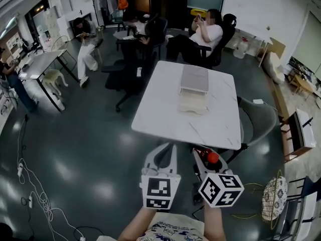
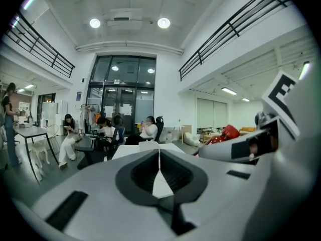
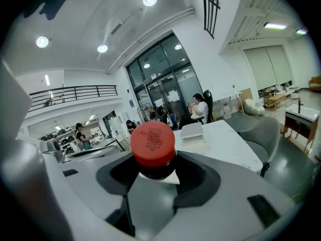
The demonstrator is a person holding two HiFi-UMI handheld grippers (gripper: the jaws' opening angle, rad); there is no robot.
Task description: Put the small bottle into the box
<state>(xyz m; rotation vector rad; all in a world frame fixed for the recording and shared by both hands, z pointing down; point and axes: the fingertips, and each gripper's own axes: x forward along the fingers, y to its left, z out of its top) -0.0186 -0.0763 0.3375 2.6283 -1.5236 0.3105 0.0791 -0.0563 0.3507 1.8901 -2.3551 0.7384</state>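
The right claw is clamped on the small bottle, red cap up, held short of the table and likely ready for the drop. The left claw is pressed together on nothing, seemingly idle. Ahead, the box sits on the white table, apparently open, in an office with seated people and a dark glossy floor.

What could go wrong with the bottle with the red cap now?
The right gripper pinches the small bottle just under its cap, over the floor, short of the table; it could slip and fall. The box sits far across, and its grey lid may be in the way.
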